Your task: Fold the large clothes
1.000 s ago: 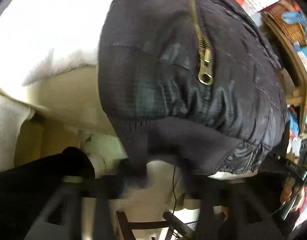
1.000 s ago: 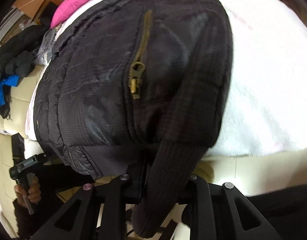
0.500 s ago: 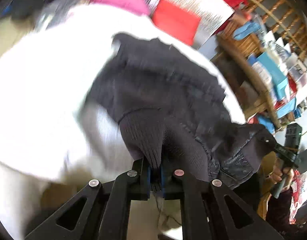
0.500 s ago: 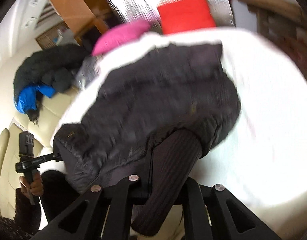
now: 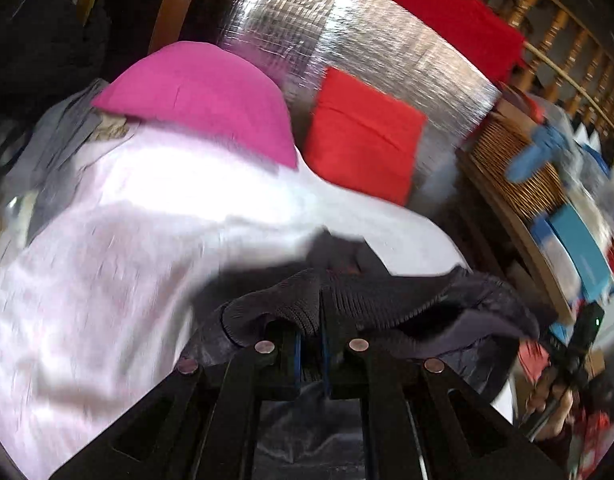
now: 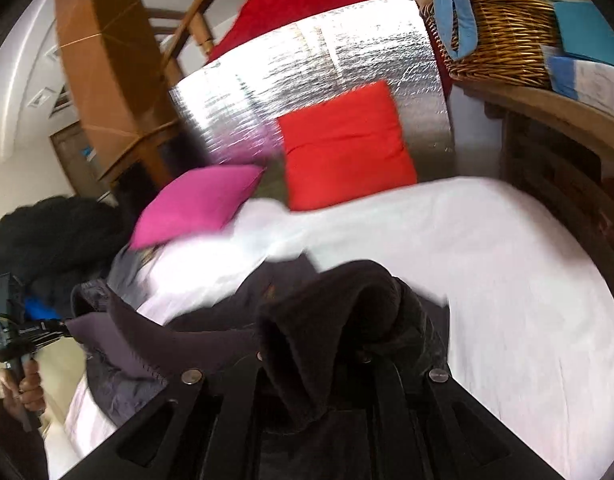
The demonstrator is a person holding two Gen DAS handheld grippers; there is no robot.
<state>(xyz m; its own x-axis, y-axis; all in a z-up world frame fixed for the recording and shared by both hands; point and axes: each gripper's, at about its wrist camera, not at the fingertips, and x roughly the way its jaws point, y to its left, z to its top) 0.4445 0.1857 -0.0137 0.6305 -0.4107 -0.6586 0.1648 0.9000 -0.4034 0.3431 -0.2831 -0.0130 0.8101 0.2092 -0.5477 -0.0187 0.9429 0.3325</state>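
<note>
The dark quilted jacket (image 5: 479, 312) lies bunched low over the white blanket (image 5: 107, 260). My left gripper (image 5: 312, 344) is shut on its ribbed knit cuff (image 5: 291, 308), which drapes over the fingertips. In the right wrist view my right gripper (image 6: 315, 364) is shut on the other dark knit cuff (image 6: 327, 320), which folds over and hides the fingertips. The jacket body (image 6: 147, 356) trails left of it over the blanket (image 6: 507, 280). Each view shows the other hand-held gripper at its edge.
A pink cushion (image 5: 203, 96) and a red cushion (image 5: 359, 140) lie at the blanket's far end against a silver foil panel (image 5: 387, 44). A wicker basket (image 6: 503, 32) sits on a wooden shelf at the right. Dark clothes (image 6: 55, 236) pile at the left.
Both grippers have swung up and forward over the blanket, carrying the cuffs. The jacket, earlier hanging off the front edge, now lies folded over on itself near the grippers.
</note>
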